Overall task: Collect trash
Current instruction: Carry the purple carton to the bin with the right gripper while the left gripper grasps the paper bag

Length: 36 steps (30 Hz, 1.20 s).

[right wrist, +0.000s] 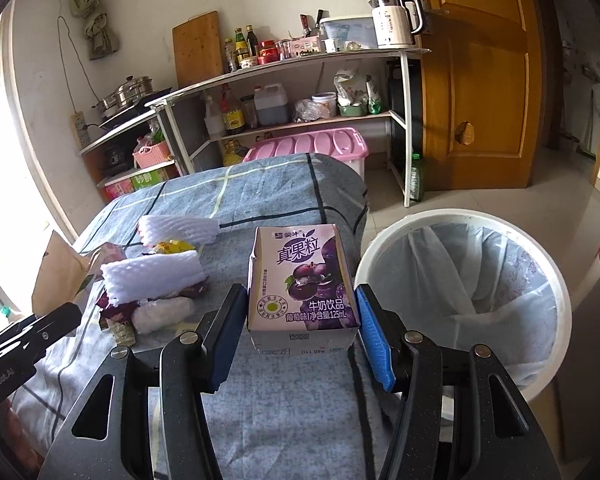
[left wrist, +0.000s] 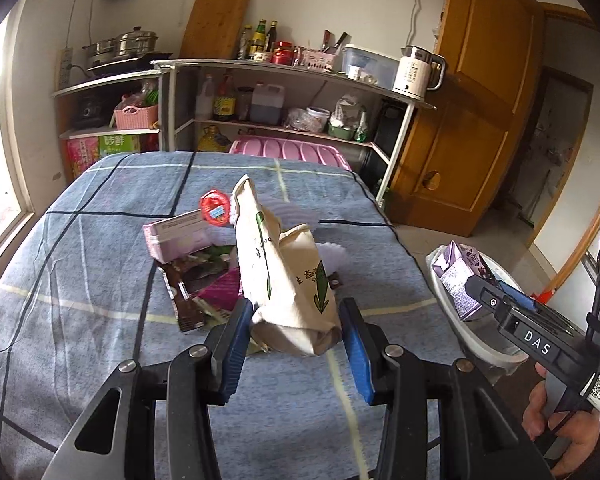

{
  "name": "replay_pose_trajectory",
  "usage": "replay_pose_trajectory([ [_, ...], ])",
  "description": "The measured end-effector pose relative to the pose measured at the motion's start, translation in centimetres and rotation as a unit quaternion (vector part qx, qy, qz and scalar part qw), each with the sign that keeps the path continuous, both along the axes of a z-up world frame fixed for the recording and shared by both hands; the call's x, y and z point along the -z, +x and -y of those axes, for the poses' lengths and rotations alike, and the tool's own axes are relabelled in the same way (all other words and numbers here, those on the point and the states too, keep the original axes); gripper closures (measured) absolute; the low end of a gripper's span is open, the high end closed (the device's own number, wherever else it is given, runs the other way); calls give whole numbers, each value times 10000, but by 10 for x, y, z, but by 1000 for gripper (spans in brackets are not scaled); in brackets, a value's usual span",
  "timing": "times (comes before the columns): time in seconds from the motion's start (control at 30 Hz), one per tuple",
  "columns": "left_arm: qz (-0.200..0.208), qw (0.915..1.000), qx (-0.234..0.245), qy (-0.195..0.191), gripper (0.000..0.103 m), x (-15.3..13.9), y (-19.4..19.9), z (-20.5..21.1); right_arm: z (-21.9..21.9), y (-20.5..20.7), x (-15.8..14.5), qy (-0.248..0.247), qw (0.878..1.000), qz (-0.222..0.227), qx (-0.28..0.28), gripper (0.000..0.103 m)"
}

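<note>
Blue-grey checked cloth point(left wrist: 80, 280) covers my table, litter heaped mid-top. My left gripper point(left wrist: 296, 328) pinches a crumpled beige paper bag point(left wrist: 288, 280) there; my right gripper point(right wrist: 302, 330) clamps a purple grape-milk carton point(right wrist: 304, 284) over the table's right edge, beside the white lined bin point(right wrist: 466, 292).

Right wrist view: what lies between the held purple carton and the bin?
Nothing: only the blue finger pad, then floor, separates the purple carton from the white bin, in the right wrist view.
</note>
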<state>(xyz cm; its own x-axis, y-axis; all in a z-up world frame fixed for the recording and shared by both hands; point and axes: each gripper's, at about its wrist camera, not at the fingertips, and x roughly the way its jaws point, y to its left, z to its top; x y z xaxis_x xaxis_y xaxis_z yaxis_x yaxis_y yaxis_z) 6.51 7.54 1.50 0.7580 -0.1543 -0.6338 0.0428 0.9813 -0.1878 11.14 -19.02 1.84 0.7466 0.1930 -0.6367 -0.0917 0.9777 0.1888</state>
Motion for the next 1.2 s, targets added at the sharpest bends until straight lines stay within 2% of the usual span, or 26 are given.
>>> replay_pose_trajectory([
  [0.43,150,9951,978,-50,58,-13,27,87,83,-3,-10,3,9971,17,765,47],
  [0.7,-67,9874,1575,-145,58,0,53,147,121,6,7,-113,9942,-292,1024,47],
  [0.97,-403,9750,2177,-164,58,21,77,199,139,15,30,-300,9920,-571,1088,47],
  [1.07,-545,9740,2197,-43,58,31,83,214,145,19,38,-331,9917,-699,1030,47],
  [1.2,-696,9692,2359,-107,57,39,87,223,149,17,41,-404,9905,-728,1094,47],
])
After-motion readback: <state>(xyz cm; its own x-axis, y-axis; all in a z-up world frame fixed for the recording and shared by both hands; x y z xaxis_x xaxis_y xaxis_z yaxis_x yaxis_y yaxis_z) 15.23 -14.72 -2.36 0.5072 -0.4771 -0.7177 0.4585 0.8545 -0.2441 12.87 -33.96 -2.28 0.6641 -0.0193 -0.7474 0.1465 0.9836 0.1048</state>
